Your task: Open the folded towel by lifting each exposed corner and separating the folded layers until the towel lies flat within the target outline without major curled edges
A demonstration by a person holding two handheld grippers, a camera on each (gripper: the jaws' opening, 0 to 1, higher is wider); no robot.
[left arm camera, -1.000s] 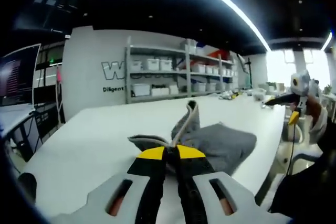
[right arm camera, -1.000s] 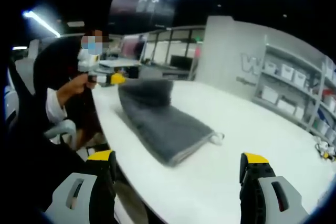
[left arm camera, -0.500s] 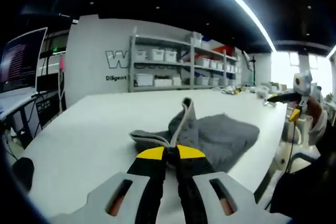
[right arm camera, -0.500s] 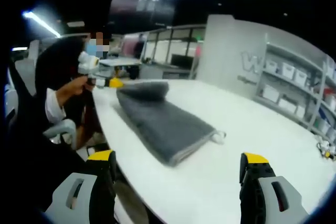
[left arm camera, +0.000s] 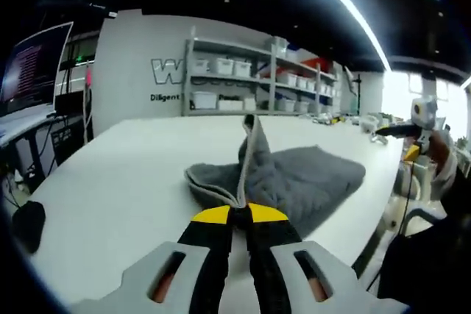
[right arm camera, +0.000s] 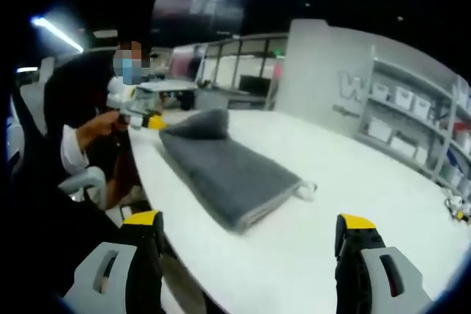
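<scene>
Dark monitor (left arm camera: 33, 60): stands at the left edge of the left gripper view, lines of text on its screen, above a side desk.

Black rounded object (left arm camera: 28, 224): lies on the table near its left edge; too blurred to identify.

White table (left arm camera: 125, 174): a long, plain top that carries the towel; in the right gripper view (right arm camera: 368, 182) its near edge curves beside the seated person.

Left gripper (left arm camera: 239, 212): yellow-tipped black jaws pressed together on a pale-edged corner of the towel — the pinched corner stands up as a ridge above the jaw tips. In the right gripper view it appears at the far end of the towel (right arm camera: 151, 120), held by the person's hand (right arm camera: 99, 129).

Grey folded terry towel (left arm camera: 302, 182): lies on the table with its bulk spread to the right of the raised corner, near the table's right edge. In the right gripper view (right arm camera: 228, 174) it is a long folded strip; the far end is lifted into a hump at the left gripper, and a small loop tag sticks out at the near right corner.

Grey metal shelving with white bins (left arm camera: 243, 82): stands against the back wall, beyond the table.

Right gripper (right arm camera: 246, 229): jaws spread wide apart with nothing between them, held over the table's near edge, apart from the towel. In the left gripper view it shows at far right (left arm camera: 401, 131), off the table's end.
</scene>
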